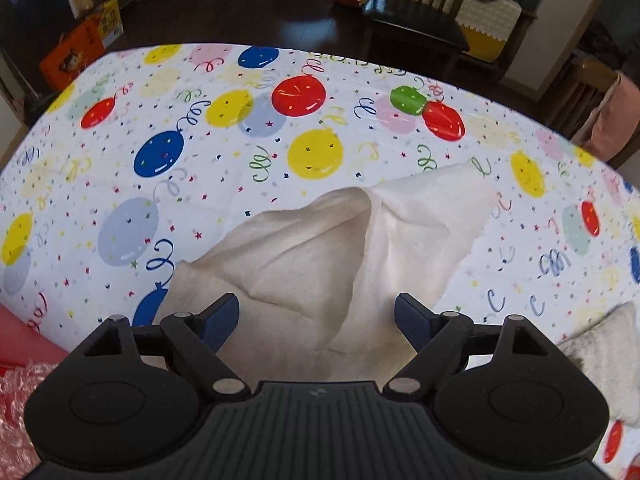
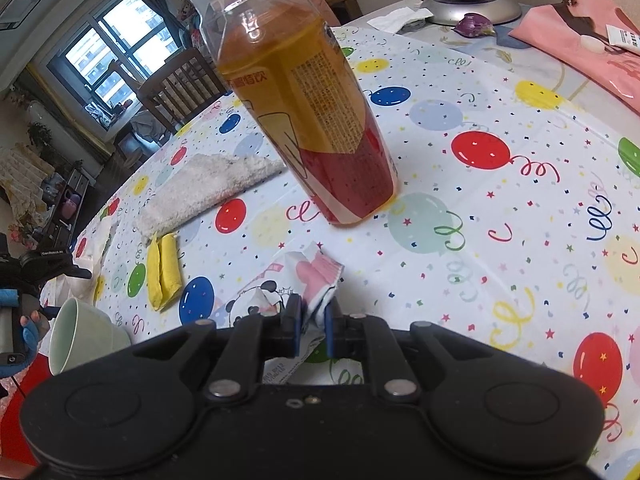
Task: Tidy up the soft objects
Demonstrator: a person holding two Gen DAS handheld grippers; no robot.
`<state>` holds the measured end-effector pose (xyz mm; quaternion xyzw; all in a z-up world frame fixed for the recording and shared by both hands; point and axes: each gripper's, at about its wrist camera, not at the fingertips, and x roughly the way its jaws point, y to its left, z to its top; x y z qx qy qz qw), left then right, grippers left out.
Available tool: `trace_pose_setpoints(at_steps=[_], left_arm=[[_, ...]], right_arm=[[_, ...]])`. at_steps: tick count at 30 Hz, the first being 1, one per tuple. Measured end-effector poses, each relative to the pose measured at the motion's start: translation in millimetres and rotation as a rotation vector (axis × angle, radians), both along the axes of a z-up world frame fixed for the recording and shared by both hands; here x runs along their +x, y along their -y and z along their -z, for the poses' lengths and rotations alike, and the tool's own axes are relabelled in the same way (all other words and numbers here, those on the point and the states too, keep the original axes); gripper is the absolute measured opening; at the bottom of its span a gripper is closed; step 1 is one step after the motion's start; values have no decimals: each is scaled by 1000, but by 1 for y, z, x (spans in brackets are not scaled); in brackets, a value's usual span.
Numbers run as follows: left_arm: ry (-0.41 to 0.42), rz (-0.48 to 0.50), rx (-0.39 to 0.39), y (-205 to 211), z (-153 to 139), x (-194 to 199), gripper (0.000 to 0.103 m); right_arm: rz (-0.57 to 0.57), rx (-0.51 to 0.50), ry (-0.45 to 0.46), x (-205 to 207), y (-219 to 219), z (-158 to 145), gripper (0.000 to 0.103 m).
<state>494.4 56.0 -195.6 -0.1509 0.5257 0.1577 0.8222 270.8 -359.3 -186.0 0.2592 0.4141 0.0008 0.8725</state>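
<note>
In the left wrist view a crumpled white cloth [image 1: 332, 248] lies on the balloon-print tablecloth [image 1: 240, 152]. My left gripper [image 1: 316, 320] is open, its blue pads on either side of the cloth's near edge. In the right wrist view my right gripper [image 2: 312, 320] is shut on a soft panda-print packet [image 2: 280, 292], held just above the table. A fluffy white towel [image 2: 204, 188] and a folded yellow cloth [image 2: 162, 268] lie to the left. The towel's corner also shows in the left wrist view [image 1: 604, 356].
A tall drink bottle [image 2: 304, 120] stands just ahead of the right gripper. A green bowl [image 2: 80, 336] lies tipped at the left. A pink bag [image 2: 592, 48] and a silver lamp base [image 2: 472, 4] sit far right. Bubble wrap [image 1: 16, 420] is at the left edge. Chairs [image 1: 420, 12] stand beyond the table.
</note>
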Motion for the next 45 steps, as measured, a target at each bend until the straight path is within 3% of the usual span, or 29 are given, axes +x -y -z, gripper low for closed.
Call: trace_pose_setpoints(at_steps=[6,9,10,11,13,26,34,45], left_arm=[[-10,34,68,10,3,-1,82],[-7,51,85,12,2,-3,52],[-2,50,87,11,1,-4,29],[5,54,88,10,-2,-5,17],[13,63,83,8,-6,-6,7],[62,125,-67,7,-27,-56,3],[105,245,-73,28,-57,-120,3],[209,277,-177,25,-111,-197,3]], right_arm=[[4,8,-6,-1,0,0,10],[4,6,-9,-2,0,0,10],[4,5,-10,-3,0,0,10],[5,5,-10,-3,0,0,10],[4,2,-12,-3,-1,0,11],[-6,-16,-8,-10,-4,-3,11],[-13,-21,-2,-18,-4,-5,10],[-107,22,112,-43,-16,-46,10]])
